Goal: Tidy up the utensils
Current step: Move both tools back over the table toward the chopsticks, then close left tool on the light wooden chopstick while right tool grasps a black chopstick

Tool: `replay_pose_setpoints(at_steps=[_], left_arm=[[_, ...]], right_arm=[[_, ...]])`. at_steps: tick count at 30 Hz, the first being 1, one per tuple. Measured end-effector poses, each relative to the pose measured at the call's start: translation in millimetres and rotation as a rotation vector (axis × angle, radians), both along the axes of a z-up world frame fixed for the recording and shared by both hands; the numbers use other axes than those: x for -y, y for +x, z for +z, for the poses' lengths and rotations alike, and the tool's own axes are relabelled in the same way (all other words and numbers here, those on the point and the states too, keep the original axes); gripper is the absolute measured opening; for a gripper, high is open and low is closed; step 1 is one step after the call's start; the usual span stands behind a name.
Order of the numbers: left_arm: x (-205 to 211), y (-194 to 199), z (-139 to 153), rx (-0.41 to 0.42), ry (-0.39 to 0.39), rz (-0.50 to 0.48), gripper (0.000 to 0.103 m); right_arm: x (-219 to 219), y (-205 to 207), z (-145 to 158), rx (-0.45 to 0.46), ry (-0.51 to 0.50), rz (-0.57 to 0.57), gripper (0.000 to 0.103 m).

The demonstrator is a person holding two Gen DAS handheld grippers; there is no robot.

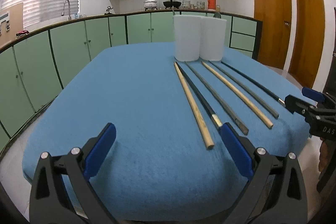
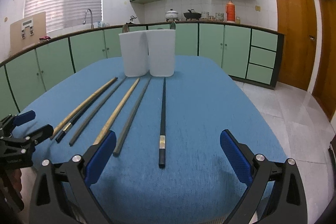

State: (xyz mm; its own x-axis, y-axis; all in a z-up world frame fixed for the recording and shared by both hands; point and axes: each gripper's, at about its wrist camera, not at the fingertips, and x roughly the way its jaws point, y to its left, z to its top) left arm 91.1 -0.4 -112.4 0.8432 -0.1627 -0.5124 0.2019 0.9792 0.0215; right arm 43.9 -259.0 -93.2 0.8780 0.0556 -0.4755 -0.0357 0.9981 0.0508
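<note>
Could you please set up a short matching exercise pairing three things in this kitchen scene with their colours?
Things:
1. tablecloth
2. two holders
3. flask on the counter

Colours:
a. white
b. orange
c. blue

Pairs: 1-c, 2-a, 3-b

Showing plain blue on the tablecloth, translucent white on both holders, pale wood on two chopsticks, dull grey on two others, black with a silver band on the remaining pair, blue pads on black gripper fingers
</note>
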Motion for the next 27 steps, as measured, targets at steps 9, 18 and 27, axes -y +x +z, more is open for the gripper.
replay_pose_setpoints(at_steps=[9, 18, 27], left_arm=[[-2.3, 6.1, -3.5, -0.014, -0.024, 0.048, 0.097], [-2.7, 6.3, -1.5, -0.006, -0.064, 0.060, 0.097], [7.4, 8.0, -2.7, -0.002, -0.048, 0.010, 0.075]], right_arm=[[4.9, 1.6, -4.8, -0.003, 0.006, -0.004, 0.095], [2.6, 1.6, -8.1, 0.000, -0.012, 0.031, 0.067], [-6.5, -0.6, -15.1, -0.004, -0.045, 0.054, 0.046]])
